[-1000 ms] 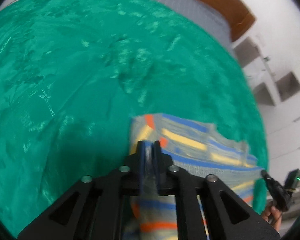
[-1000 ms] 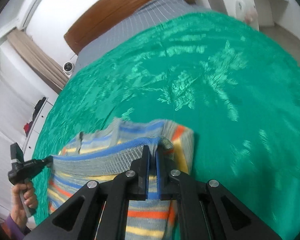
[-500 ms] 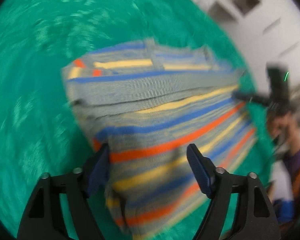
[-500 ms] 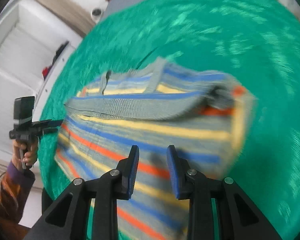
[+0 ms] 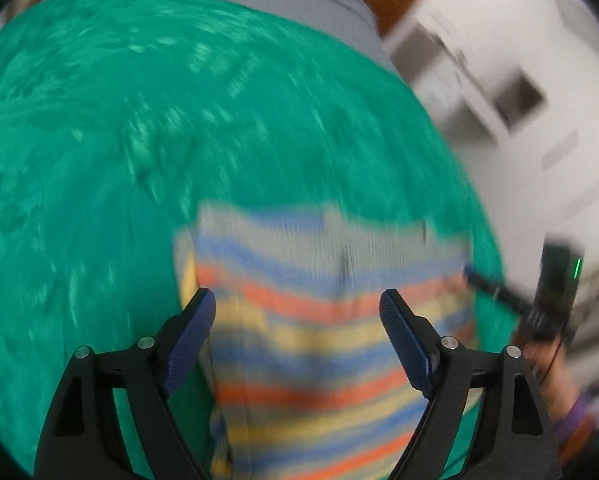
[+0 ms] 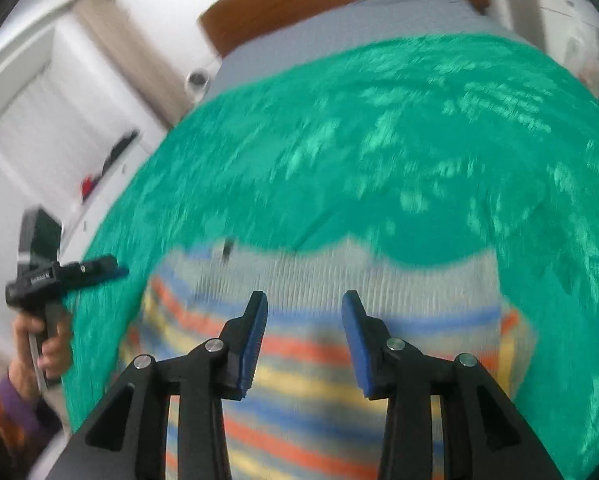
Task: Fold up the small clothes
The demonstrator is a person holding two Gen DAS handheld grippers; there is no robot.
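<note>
a small knitted garment with grey ribbing and blue, orange and yellow stripes (image 5: 323, 320) is seen lying on the green textured bedspread (image 5: 99, 140) of a bed, close below both cameras. the fingers of the left gripper (image 5: 299, 344) are spread wide and nothing is held between them; the fingers of the right gripper (image 6: 303, 340) are likewise parted and empty above the cloth. the garment appears doubled over, so one fold is judged done, though blur hides the layers. further folding and smoothing are judged to remain.
</note>
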